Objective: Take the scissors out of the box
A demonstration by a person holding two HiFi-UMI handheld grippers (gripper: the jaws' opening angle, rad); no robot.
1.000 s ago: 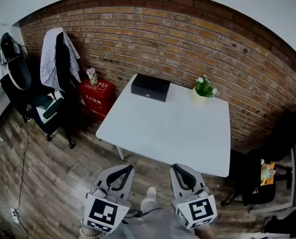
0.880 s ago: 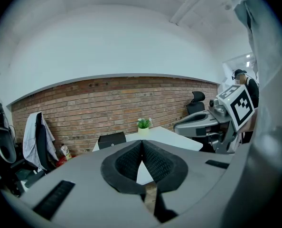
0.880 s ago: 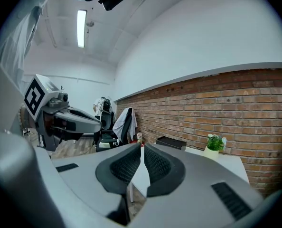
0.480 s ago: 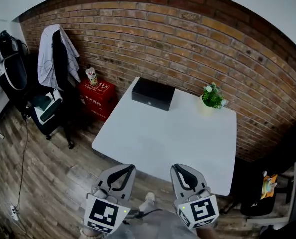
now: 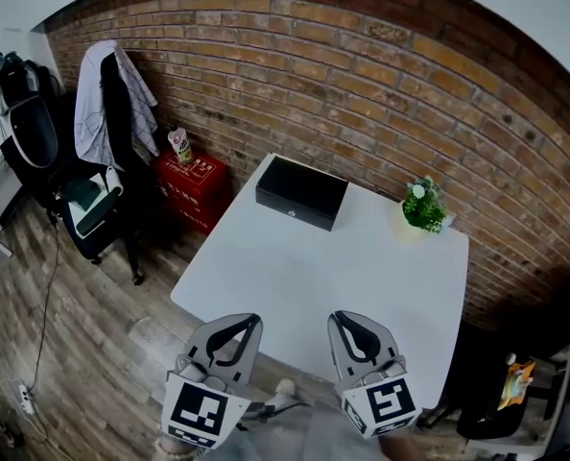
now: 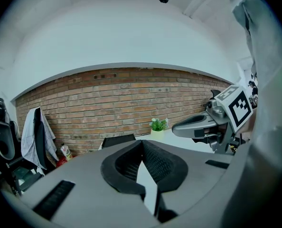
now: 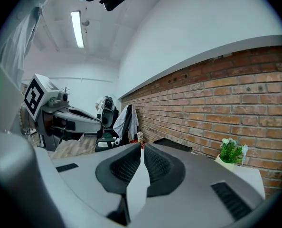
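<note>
A shut black box point(image 5: 301, 192) lies at the far edge of the white table point(image 5: 323, 277), against the brick wall; the scissors are not visible. My left gripper point(image 5: 247, 320) and right gripper point(image 5: 336, 319) hang side by side at the table's near edge, well short of the box. Both are shut with nothing between the jaws. The left gripper view shows the box point(image 6: 118, 139) far ahead and the right gripper point(image 6: 198, 123) beside it. In the right gripper view the box point(image 7: 172, 145) sits beyond the shut tips point(image 7: 142, 146).
A small potted plant point(image 5: 422, 206) stands at the table's far right corner. A red crate point(image 5: 191, 189) with a bottle sits on the floor left of the table. A black chair draped with clothes point(image 5: 107, 142) stands further left. Another dark chair point(image 5: 501, 392) is at the right.
The view has moved forward and to the right: the table and box now sit closer and lower in the head view. Both grippers stay shut, held in the same pose.
</note>
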